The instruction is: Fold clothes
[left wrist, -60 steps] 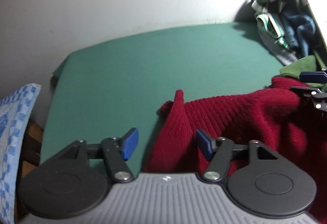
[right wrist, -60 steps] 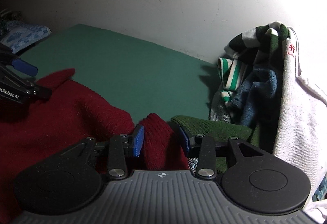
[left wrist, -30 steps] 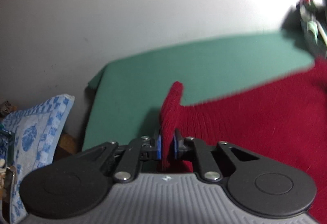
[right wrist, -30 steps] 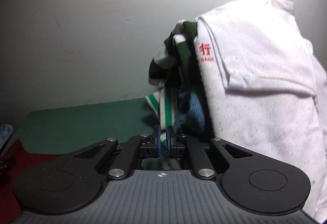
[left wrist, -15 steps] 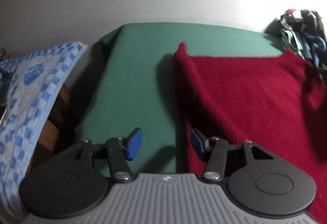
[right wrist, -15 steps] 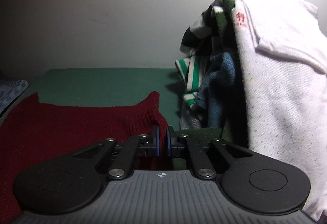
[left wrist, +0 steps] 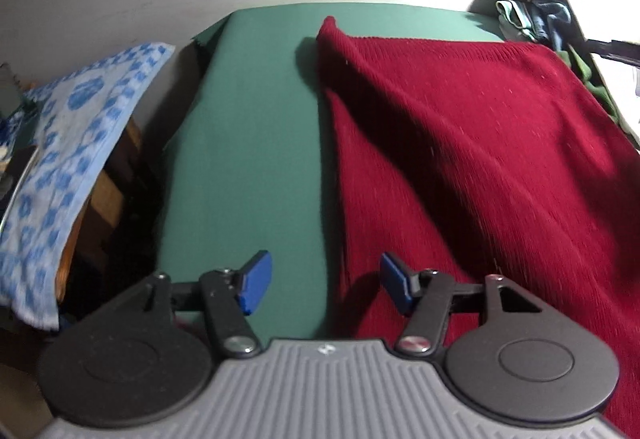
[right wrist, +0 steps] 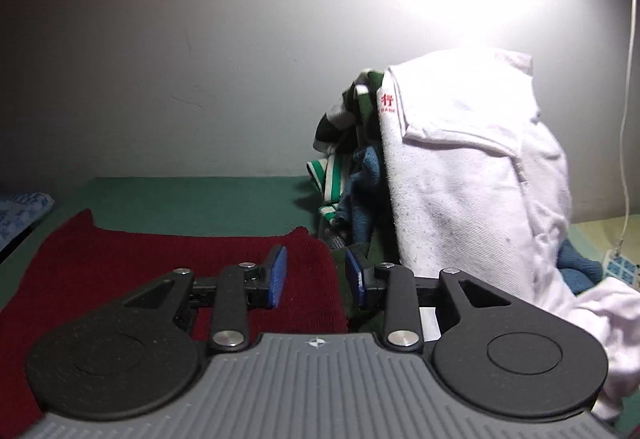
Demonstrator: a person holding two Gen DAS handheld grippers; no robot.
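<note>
A dark red knit sweater (left wrist: 472,143) lies spread flat on the green table cover (left wrist: 248,143); it also shows in the right wrist view (right wrist: 160,263). My left gripper (left wrist: 324,283) is open and empty, above the sweater's left edge near the front. My right gripper (right wrist: 316,275) is open and empty, over the sweater's right edge, with nothing between its blue pads.
A pile of unfolded clothes (right wrist: 460,179) with a white shirt on top stands at the table's right, also seen in the left wrist view (left wrist: 532,15). A blue patterned cloth (left wrist: 60,143) hangs off the left side. A grey wall is behind.
Both grippers held the sweater's corners and pulled it out flat. The left let go half a second ago and drew back; the right has just opened and released its corner.
</note>
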